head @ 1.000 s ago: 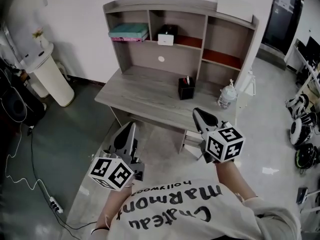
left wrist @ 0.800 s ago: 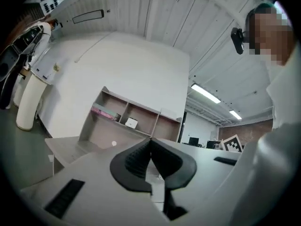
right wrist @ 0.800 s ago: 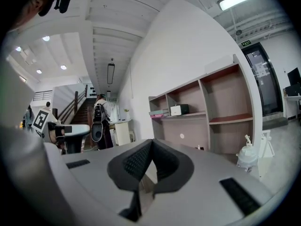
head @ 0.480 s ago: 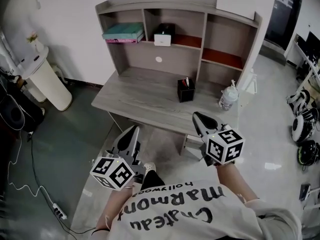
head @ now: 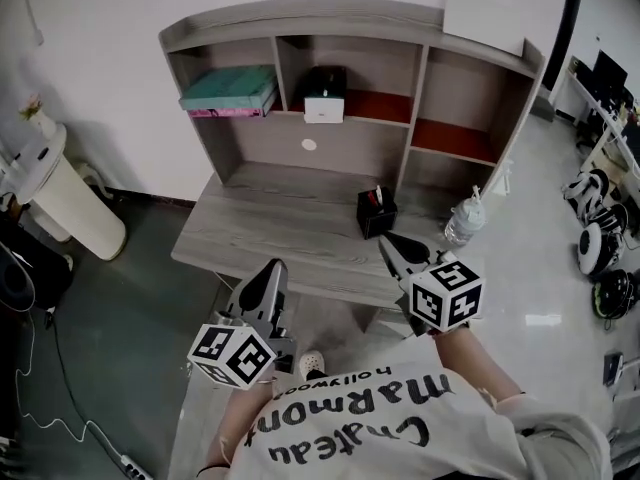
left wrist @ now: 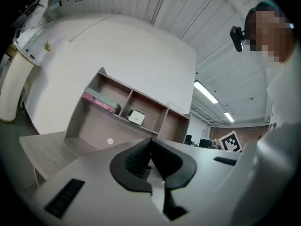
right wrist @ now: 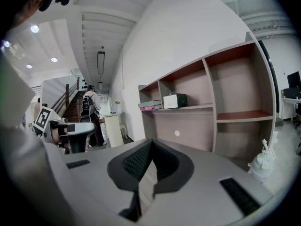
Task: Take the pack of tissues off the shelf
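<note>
Your left gripper (head: 272, 268) sits low and left of centre in the head view, its jaws pressed together with nothing between them; the left gripper view shows the two dark pads meeting at the tips. Your right gripper (head: 392, 244) is lower right of centre, over the near edge of the desk (head: 270, 218), and its jaws are likewise closed and empty, as the right gripper view shows. Both point toward the shelf (head: 340, 13), which stands on the back of the desk and fills the upper middle of the frame. The pack (head: 323, 103), white-fronted with a dark top, stands in the middle compartment, on the board toward that compartment's left side, upper centre of the frame and well apart from both grippers. In the left gripper view it shows left of centre; in the right gripper view it sits just above centre. A stack of books (head: 230, 90) lies in the left compartment, to the left of the pack beyond the divider. On the desktop, a black pen pot (head: 376, 212) stands just above your right gripper in the frame, and a clear bottle (head: 465, 220) is at the desk's right end. A white sheet (head: 483, 20) lies on the shelf's top, upper right.
</note>
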